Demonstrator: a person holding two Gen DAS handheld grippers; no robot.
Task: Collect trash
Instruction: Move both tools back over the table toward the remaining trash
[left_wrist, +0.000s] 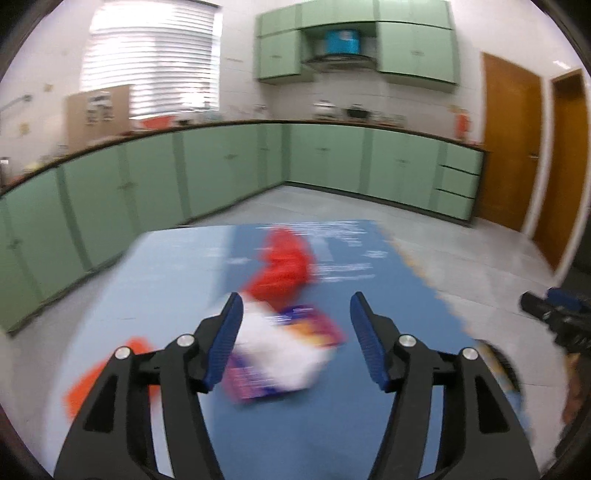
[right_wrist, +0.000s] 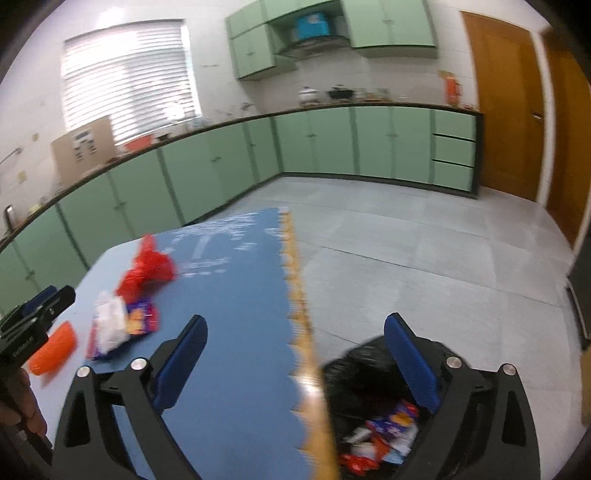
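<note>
On the blue table mat (left_wrist: 177, 266) lies a white and purple wrapper (left_wrist: 284, 354), blurred, just beyond my left gripper (left_wrist: 295, 299), which is open with nothing pressed between its pads. A crumpled red wrapper (left_wrist: 284, 266) lies farther back, and an orange piece (left_wrist: 81, 387) sits at the left. In the right wrist view these are the white and purple wrapper (right_wrist: 118, 325), the red wrapper (right_wrist: 151, 269) and the orange piece (right_wrist: 55, 350). My right gripper (right_wrist: 297, 319) is wide open and empty above the table's edge. Below it a black trash bag (right_wrist: 354, 369) holds several wrappers (right_wrist: 388, 432).
Green base cabinets (right_wrist: 221, 162) run along the far walls under a cluttered counter. Wooden doors (right_wrist: 502, 110) stand at the right. Grey tiled floor (right_wrist: 424, 251) stretches to the right of the table, whose wooden edge (right_wrist: 303, 314) runs between the mat and the bag.
</note>
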